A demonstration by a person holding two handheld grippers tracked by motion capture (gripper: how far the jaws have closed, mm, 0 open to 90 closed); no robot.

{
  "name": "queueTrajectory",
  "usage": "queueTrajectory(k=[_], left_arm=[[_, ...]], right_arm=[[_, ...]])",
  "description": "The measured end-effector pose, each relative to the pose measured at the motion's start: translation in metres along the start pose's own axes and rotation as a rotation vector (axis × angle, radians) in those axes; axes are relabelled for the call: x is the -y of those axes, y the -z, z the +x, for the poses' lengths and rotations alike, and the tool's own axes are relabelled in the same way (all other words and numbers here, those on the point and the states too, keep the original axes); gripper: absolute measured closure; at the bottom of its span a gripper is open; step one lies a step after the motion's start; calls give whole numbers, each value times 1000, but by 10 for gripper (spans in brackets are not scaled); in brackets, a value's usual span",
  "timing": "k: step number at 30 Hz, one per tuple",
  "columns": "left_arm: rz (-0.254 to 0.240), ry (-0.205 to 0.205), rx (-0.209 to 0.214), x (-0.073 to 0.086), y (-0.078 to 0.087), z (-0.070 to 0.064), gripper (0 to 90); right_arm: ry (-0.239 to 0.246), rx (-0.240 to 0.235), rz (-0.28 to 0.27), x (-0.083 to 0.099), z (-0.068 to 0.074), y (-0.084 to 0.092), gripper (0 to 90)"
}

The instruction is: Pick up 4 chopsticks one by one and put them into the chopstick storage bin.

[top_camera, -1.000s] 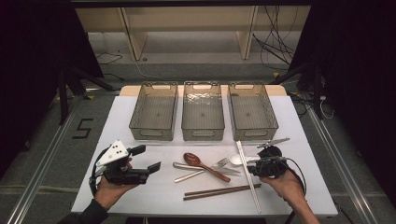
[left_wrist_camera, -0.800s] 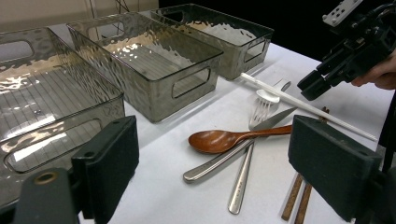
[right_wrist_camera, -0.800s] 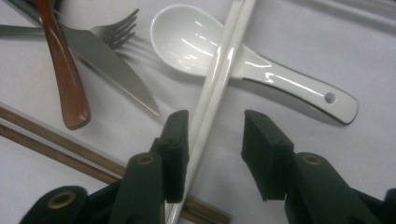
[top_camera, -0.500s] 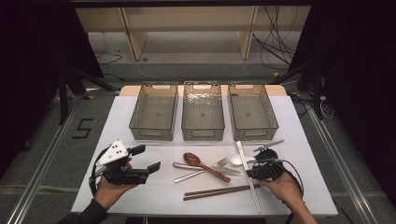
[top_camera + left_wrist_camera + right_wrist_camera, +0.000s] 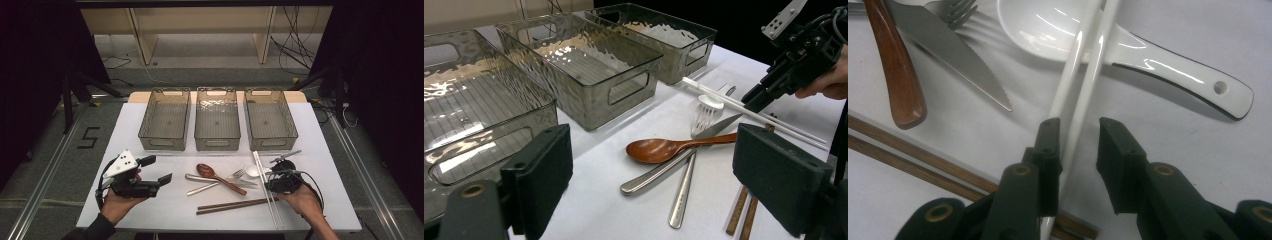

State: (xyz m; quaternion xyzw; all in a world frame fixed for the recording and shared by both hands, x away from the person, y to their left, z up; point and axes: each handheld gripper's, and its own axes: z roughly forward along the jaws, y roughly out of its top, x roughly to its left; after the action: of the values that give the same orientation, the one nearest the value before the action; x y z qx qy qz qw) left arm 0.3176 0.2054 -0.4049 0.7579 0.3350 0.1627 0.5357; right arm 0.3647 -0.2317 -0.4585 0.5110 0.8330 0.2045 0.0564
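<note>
White chopsticks lie across the white spoon; right gripper jaws have just been closing round them, seemingly not yet pinching. Both sticks should be caught together. Left gripper is held open, empty

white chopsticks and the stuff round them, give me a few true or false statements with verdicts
1. The white chopsticks run between the right gripper's jaws. True; the jaws have just been closing.
2. The white chopsticks lie across the white spoon. True.
3. All three bins hold cutlery. False: they are empty.
4. The left gripper holds the wooden spoon. False: its jaws are open and hold nothing.
5. The brown chopsticks stand in a bin. False: they lie on the table.
</note>
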Motion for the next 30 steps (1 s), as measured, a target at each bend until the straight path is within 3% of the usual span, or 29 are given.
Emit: queueTrajectory(k=[9,17,30], left_arm=[[4,-7,2,0,0,0,158],[7,-4,1,1,0,0,158],[7,-11,2,0,0,0,158]], right_arm=[[-20,11,18,-1,0,-3,787],[-83,-9,-1,1,-5,-3,817],[-114,-22,-23,2,-8,0,852]])
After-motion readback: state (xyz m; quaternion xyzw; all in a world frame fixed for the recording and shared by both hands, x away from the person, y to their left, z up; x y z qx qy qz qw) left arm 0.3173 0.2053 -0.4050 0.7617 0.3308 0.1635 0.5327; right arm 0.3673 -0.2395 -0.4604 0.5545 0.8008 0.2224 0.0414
